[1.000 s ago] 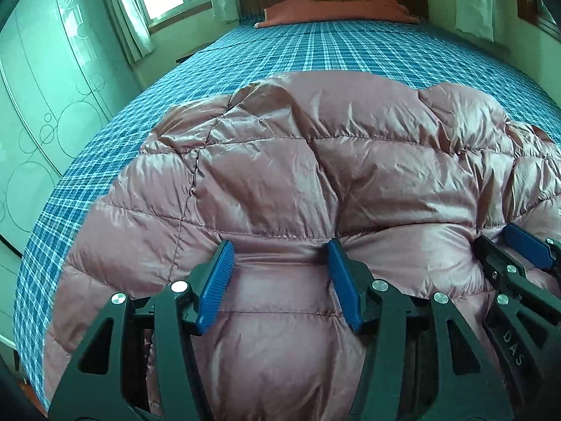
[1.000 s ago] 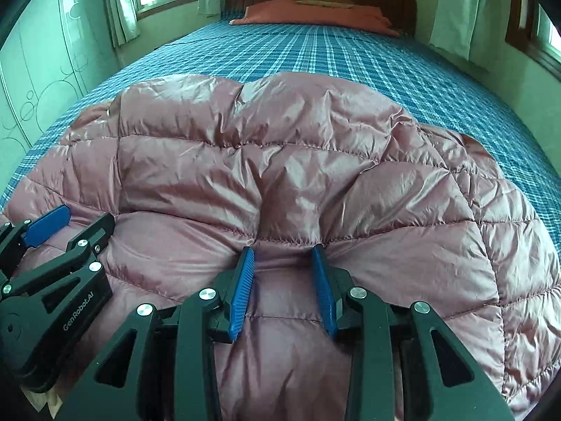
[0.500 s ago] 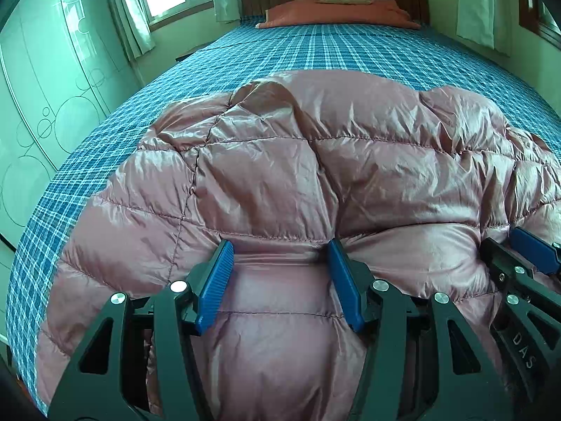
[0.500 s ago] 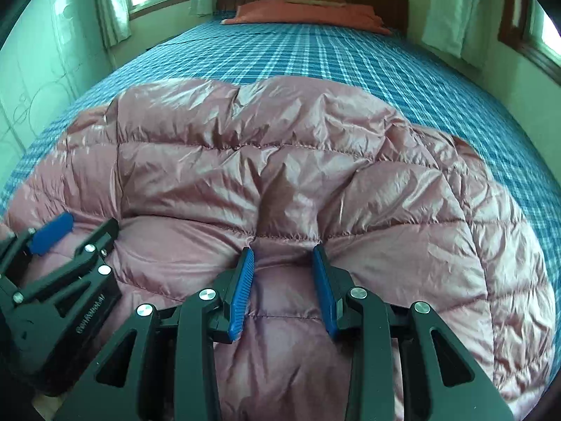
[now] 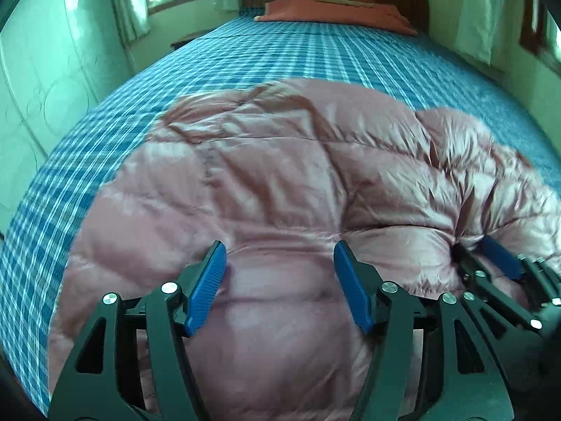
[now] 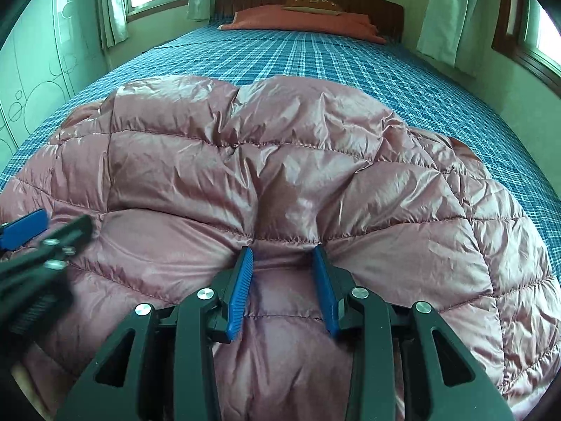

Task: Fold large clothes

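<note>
Release of left claw on folded down jacket, right claw holding.

Pink quilted down jacket (image 6: 291,182) lay bunched on the blue plaid bedsheet (image 6: 350,66), near the foot of the bed. My left gripper (image 5: 278,280) had just been opening; its pads stood wider than half a second before, jacket fabric between them but no longer pinched. My right gripper (image 6: 283,284) stayed narrow, clamped on a fold. I judged this fold laid, next hold pending.

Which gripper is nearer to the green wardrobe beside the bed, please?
Left. The left gripper, jaws just opening with the pink jacket between them, sits toward the wardrobe; the right gripper, clamping the jacket, lies beyond it.
</note>
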The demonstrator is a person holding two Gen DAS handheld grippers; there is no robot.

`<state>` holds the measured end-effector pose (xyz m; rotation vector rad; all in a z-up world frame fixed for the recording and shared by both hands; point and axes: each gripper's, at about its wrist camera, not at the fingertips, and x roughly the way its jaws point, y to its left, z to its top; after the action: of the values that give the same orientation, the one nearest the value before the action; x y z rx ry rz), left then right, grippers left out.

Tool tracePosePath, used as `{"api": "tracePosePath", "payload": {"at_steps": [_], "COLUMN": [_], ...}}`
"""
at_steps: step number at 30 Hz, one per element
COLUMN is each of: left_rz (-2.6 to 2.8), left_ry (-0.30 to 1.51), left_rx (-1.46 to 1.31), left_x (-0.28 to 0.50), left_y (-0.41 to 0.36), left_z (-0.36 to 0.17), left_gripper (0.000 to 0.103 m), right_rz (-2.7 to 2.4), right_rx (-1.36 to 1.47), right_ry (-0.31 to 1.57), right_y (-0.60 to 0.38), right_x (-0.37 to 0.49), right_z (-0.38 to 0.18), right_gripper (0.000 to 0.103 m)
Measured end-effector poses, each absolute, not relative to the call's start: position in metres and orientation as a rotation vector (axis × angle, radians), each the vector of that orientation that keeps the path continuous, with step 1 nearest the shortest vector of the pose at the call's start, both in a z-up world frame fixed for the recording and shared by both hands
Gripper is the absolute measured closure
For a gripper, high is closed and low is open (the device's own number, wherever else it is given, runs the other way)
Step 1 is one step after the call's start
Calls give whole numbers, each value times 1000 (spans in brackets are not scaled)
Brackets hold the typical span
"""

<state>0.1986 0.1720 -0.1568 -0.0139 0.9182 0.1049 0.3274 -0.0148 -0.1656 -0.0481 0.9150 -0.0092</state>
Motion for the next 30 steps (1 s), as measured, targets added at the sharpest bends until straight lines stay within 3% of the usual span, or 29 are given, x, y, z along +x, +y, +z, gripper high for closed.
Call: {"api": "tracePosePath", "payload": {"at_steps": [8,15,19,22,30], "left_rz": [189,138,11,-14,-153], "left_ry": [888,967,1007,990,986], "left_rx": [-207,-467,-638,-633,-646], "left_x": [169,163,169,176,186], "left_y": [259,315,322,319,311], "left_z": [-130,-156,-177,-180,-180], "left_gripper": [27,24,24,18,19], "right_rz": [-10,-15,-18,-21,-28], "right_rx": [-46,-55,-60,-64,-71], "right_ry": [908,905,904,903,899], "right_y": [-15,-13,-12,-11,-9], "right_x": [325,324,323,323,323], "right_z": [-165,-164,-164,-164,-164], "right_gripper": [66,66,66,65,65]}}
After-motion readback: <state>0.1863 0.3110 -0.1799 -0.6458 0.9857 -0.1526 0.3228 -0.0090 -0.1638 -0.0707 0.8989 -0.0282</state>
